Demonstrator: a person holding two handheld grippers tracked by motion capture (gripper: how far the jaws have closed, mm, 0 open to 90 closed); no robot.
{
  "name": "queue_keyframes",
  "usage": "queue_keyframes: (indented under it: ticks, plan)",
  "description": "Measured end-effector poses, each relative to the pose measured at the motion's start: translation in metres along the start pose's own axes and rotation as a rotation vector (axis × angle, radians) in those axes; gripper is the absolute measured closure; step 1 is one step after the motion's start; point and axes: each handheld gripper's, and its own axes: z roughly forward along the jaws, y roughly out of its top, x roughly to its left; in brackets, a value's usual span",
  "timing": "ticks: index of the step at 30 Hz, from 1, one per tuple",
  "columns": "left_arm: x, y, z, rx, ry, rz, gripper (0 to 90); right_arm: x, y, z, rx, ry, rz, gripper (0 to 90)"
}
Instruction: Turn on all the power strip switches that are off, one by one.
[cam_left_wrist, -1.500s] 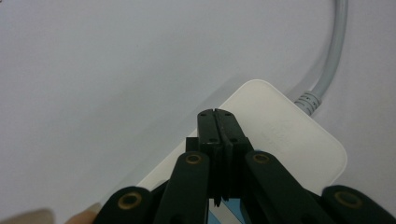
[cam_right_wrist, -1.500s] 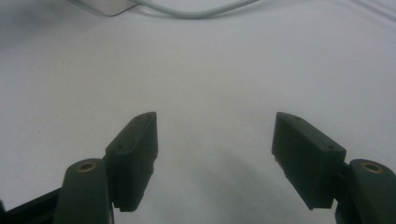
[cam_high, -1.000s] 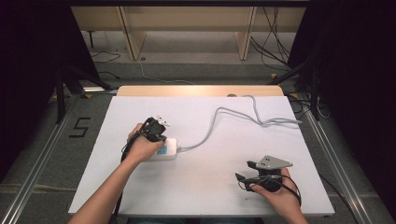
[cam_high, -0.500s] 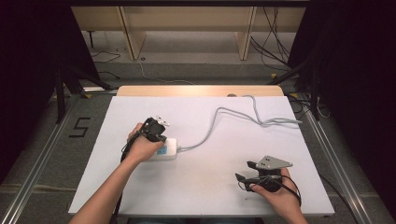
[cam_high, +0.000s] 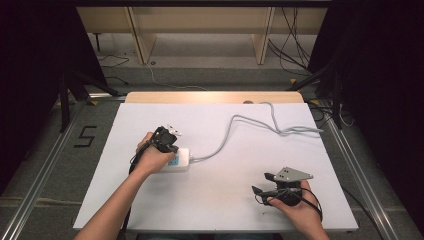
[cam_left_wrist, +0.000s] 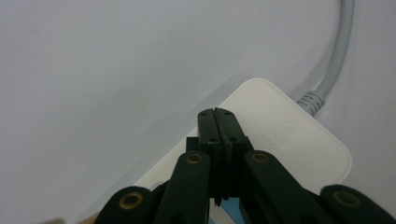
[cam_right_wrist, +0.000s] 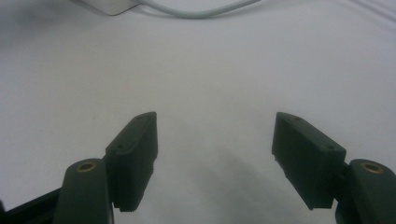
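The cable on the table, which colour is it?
The cable is light grey, clearest in the high view.

A white, flat, rounded-corner power strip (cam_high: 179, 159) lies left of the table's centre, at about 9 o'clock, its grey cable (cam_high: 235, 125) snaking toward 1 o'clock.

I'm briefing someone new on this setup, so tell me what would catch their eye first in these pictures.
First, the white power adapter left of centre on the white table, its grey cable snaking off toward the far right edge. The left gripper sits over the adapter with its jaws closed together, holding nothing. The right gripper rests near the front right corner, jaws wide apart over bare table.
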Motion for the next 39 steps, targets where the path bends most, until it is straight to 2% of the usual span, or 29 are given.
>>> queue_keyframes:
  ticks: [6,10,16,26,39]
  plan:
    - [0.002,0.000,-0.002,-0.002,-0.018,0.012,89.2,-0.001,0.000,0.000,0.000,0.001,0.000,32.4]
    - [0.004,0.000,-0.005,-0.013,-0.026,-0.001,86.2,-0.001,0.000,0.000,-0.002,0.003,-0.002,32.4]
    - [0.007,0.001,-0.016,-0.047,-0.008,-0.013,85.4,-0.001,0.000,0.001,0.001,0.004,-0.002,32.4]
    - [0.009,0.000,-0.019,-0.047,0.002,-0.022,81.8,-0.001,0.000,0.001,0.002,0.003,-0.002,32.4]
    - [0.013,-0.003,-0.027,-0.053,0.016,-0.040,71.8,-0.001,0.000,0.000,0.001,0.003,-0.003,32.4]
